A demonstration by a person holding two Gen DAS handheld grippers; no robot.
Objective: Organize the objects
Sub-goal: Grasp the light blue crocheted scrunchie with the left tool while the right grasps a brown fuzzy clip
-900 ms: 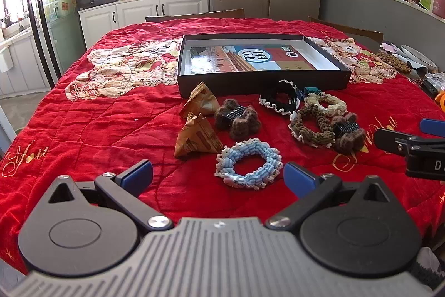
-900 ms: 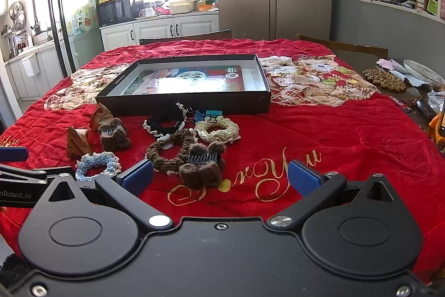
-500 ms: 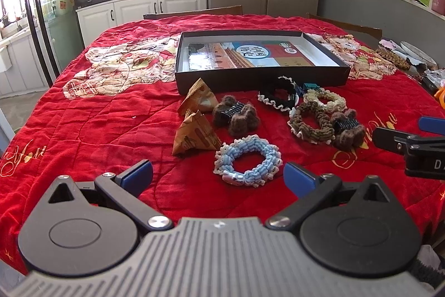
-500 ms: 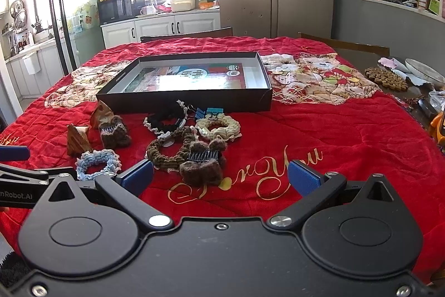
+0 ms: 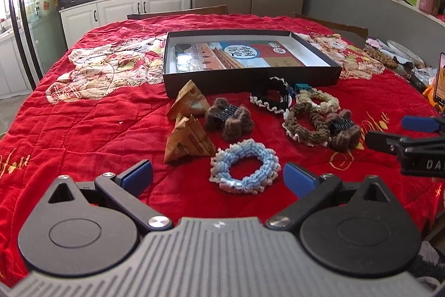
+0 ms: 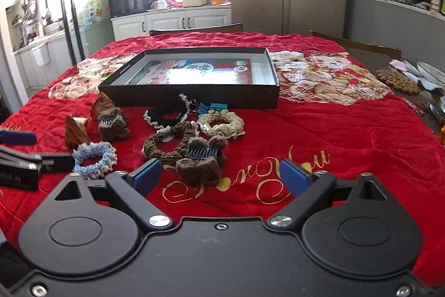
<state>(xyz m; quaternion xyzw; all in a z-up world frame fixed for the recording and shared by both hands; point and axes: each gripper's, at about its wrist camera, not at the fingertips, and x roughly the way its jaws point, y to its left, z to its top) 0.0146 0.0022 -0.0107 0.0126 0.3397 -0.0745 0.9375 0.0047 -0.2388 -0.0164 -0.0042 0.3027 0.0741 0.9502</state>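
Observation:
A shallow black box (image 5: pixel 250 80) (image 6: pixel 192 99) lies open on the red quilt. In front of it lie two brown paper pyramids (image 5: pixel 187 142), a blue scrunchie (image 5: pixel 244 167) (image 6: pixel 94 157), two brown furry hair clips (image 5: pixel 229 118) (image 6: pixel 200 160), a brown scrunchie (image 5: pixel 304 124), a cream scrunchie (image 5: pixel 319 100) and a black scrunchie (image 5: pixel 271 99). My left gripper (image 5: pixel 218 178) is open and empty, just short of the blue scrunchie. My right gripper (image 6: pixel 221 176) is open and empty, just short of a furry clip.
The red quilt (image 5: pixel 83 124) covers the whole table. Coasters and a plate (image 6: pixel 428 74) sit at the far right edge. Wooden chair backs (image 6: pixel 194 28) stand behind the table. The other gripper's fingers show at the right of the left wrist view (image 5: pixel 411 141).
Both grippers have moved slightly forward over the quilt toward the hair accessories. Both stay open and empty. The objects have not moved.

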